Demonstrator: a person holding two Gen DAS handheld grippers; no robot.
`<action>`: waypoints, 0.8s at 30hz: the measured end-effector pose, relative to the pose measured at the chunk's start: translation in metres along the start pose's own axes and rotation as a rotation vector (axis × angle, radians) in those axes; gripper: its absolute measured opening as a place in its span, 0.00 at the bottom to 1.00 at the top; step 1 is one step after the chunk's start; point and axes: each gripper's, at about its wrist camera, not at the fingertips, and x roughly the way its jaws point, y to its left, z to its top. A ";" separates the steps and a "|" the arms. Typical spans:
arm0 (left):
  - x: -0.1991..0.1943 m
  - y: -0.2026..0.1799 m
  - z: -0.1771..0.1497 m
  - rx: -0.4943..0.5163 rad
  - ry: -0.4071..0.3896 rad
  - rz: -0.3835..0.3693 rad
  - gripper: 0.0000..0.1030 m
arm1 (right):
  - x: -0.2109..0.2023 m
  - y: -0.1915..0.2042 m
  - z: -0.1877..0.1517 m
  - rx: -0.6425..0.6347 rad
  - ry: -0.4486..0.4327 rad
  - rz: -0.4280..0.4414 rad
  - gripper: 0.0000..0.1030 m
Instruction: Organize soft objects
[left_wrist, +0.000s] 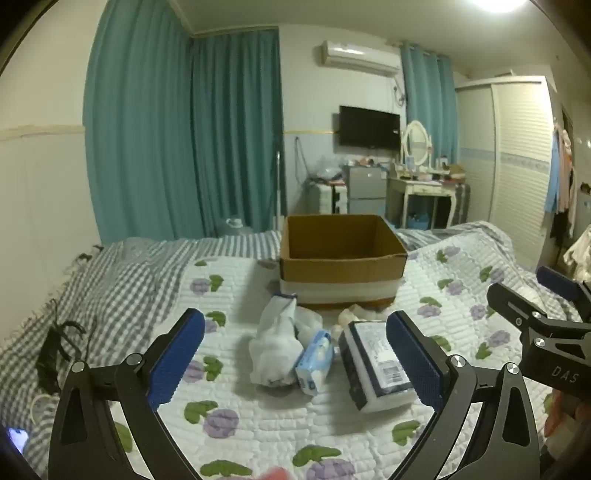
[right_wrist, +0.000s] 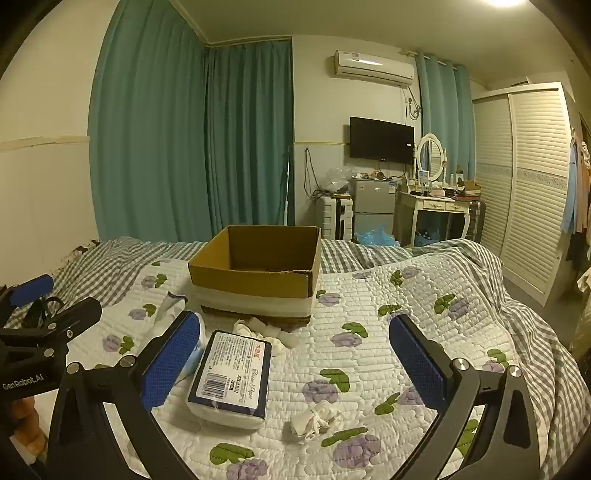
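An open cardboard box (left_wrist: 341, 264) (right_wrist: 255, 273) stands on the flowered quilt (left_wrist: 258, 417) (right_wrist: 373, 306). In front of it lie a white cloth bundle (left_wrist: 275, 341), a blue tissue pack (left_wrist: 314, 360), a dark-labelled tissue paper pack (left_wrist: 373, 365) (right_wrist: 231, 376), a white crumpled cloth by the box (right_wrist: 264, 330) and a small white cloth (right_wrist: 314, 419). My left gripper (left_wrist: 295, 363) is open above the bundle and packs. My right gripper (right_wrist: 295, 360) is open, the paper pack just inside its left finger. Each gripper shows at the other view's edge.
A grey checked blanket (left_wrist: 122, 273) covers the bed's left and far side. A black item (left_wrist: 55, 350) lies on it at left. Teal curtains, a small fridge (right_wrist: 371, 206), a dressing table (right_wrist: 432, 206) and a white wardrobe (right_wrist: 528, 177) stand beyond the bed.
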 end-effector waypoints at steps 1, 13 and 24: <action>0.000 0.000 0.000 -0.001 -0.003 0.003 0.98 | 0.000 0.000 0.000 0.001 -0.010 0.000 1.00; -0.002 0.003 -0.003 -0.014 0.000 0.008 0.98 | 0.002 0.005 -0.003 -0.006 0.002 0.001 1.00; -0.003 0.006 -0.001 -0.017 0.005 0.010 0.98 | 0.003 0.009 -0.003 -0.011 0.008 0.001 1.00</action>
